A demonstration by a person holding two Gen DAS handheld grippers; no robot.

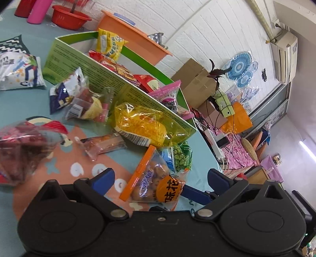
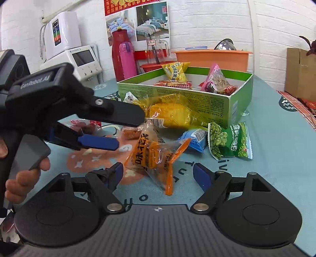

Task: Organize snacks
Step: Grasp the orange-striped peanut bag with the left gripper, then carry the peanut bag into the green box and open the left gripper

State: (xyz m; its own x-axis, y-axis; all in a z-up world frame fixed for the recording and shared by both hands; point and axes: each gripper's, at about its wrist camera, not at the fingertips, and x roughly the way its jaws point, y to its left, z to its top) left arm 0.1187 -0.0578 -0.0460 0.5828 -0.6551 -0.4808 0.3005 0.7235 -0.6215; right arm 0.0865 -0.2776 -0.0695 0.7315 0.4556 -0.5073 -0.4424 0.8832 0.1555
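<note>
An orange bag of peanuts (image 1: 156, 181) (image 2: 156, 154) lies on the teal tablecloth in front of the green cardboard box (image 1: 98, 79) (image 2: 177, 94), which holds several snack packs. My left gripper (image 1: 160, 178) (image 2: 129, 131) is open, its blue fingers wide on either side of the bag without pinching it. My right gripper (image 2: 159, 172) is open too, with the bag's lower end between its fingertips. A yellow bag (image 1: 142, 126) (image 2: 171, 112) leans on the box wall. A green pea pack (image 1: 182, 156) (image 2: 231, 142) and a blue pack (image 2: 194, 138) lie beside it.
More loose packs lie left of the box: a clear candy bag (image 1: 88, 104), a white bag (image 1: 17, 69), a red bag (image 1: 19, 154). Behind the box stand an orange basin (image 2: 213, 57), a red basket (image 1: 69, 16) and bottles (image 2: 126, 57). A hand (image 2: 25, 178) holds the left gripper. The table edge curves at right.
</note>
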